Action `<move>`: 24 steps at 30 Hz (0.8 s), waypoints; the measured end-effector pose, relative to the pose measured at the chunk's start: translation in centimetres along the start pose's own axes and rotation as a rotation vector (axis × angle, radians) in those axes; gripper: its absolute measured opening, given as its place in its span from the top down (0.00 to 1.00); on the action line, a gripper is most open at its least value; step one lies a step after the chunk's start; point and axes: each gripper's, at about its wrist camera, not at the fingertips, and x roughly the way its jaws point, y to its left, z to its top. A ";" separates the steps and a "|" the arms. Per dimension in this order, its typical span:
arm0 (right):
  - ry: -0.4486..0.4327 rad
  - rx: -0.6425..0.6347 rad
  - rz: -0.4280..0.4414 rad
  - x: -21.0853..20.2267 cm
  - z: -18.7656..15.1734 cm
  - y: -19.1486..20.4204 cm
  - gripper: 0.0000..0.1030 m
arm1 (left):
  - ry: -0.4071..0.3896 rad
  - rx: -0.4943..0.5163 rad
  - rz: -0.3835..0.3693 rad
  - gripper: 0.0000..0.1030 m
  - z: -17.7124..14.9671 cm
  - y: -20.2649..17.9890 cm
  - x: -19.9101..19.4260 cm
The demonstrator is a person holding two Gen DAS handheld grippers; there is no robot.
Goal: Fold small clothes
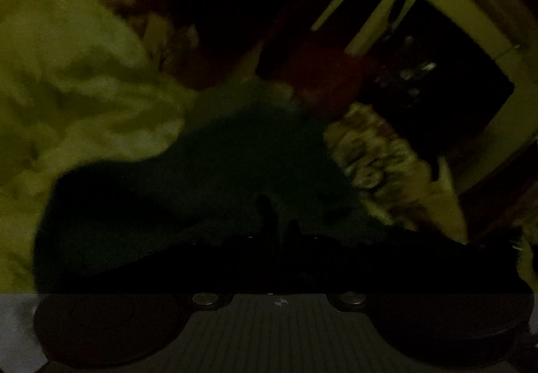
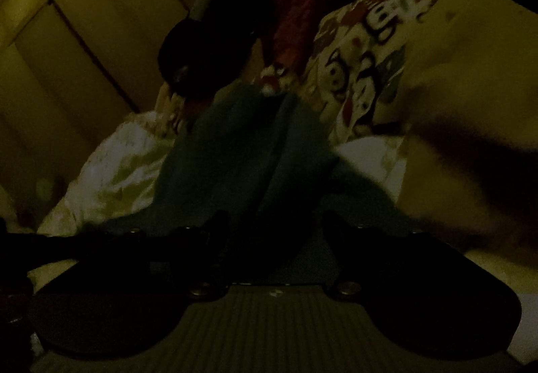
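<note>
Both views are very dark and blurred. A dark green garment (image 1: 208, 178) lies in front of my left gripper (image 1: 279, 225), whose fingers stand close together with the cloth right at them. In the right wrist view the same green garment (image 2: 248, 151) runs between the spread fingers of my right gripper (image 2: 272, 225), which looks open around it. A printed white cloth (image 2: 359, 64) and a red cloth (image 2: 302, 13) lie beyond.
A pale crumpled cloth (image 1: 74, 77) fills the left of the left wrist view. A red item (image 1: 322, 70) and a printed cloth (image 1: 373, 151) lie to the right. A dark rounded object (image 2: 215, 40) and a pale panelled surface (image 2: 84, 47) show in the right wrist view.
</note>
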 end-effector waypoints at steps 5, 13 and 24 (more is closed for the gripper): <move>-0.034 0.126 0.032 1.1 2.1 -1.5 0.40 | 0.151 -0.101 -0.054 0.36 -3.7 -0.5 -0.7; 0.005 0.216 -0.019 3.3 2.7 -2.2 0.43 | 0.387 -0.144 -0.051 0.00 -9.4 -0.6 3.2; 0.005 0.332 0.078 3.1 0.6 -3.0 0.49 | 0.210 0.173 -0.046 0.00 -6.1 -5.4 1.4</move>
